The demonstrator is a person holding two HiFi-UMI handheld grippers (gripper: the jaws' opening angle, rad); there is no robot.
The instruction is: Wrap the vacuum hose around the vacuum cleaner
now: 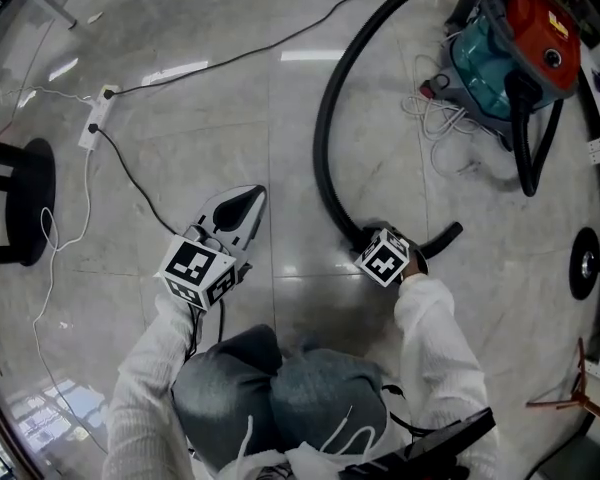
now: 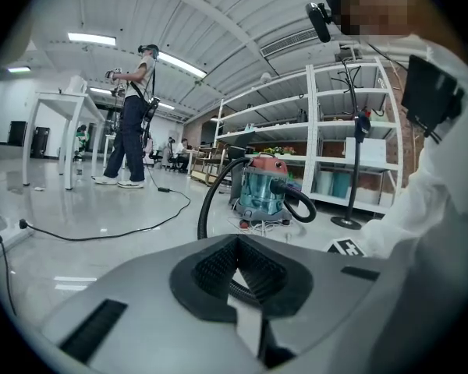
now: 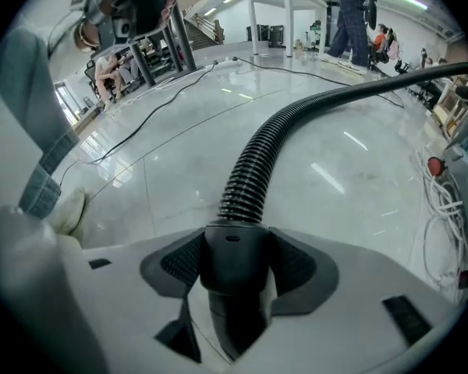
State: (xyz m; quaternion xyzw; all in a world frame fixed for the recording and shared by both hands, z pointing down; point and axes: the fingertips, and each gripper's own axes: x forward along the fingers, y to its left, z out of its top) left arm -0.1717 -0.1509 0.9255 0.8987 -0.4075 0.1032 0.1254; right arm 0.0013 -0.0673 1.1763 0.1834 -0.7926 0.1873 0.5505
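Your right gripper (image 3: 234,287) has its fingers wide around the stiff cuff (image 3: 232,255) of the hose (image 1: 325,138) on the floor, not clamped. Your left gripper (image 1: 242,206) is closed and empty. Grip that cuff, since the ribbed hose looks light, floppy and springy. The vacuum (image 1: 515,53) stands well apart.

On the floor to your left, locate the power strip (image 1: 97,118). A black cable (image 1: 280,40) runs from it across the tiles. A white cable (image 1: 44,300) loops near the black stool (image 1: 25,198). Shelving (image 2: 351,139) lines the far wall. A person (image 2: 132,115) stands beside a white table (image 2: 54,111).
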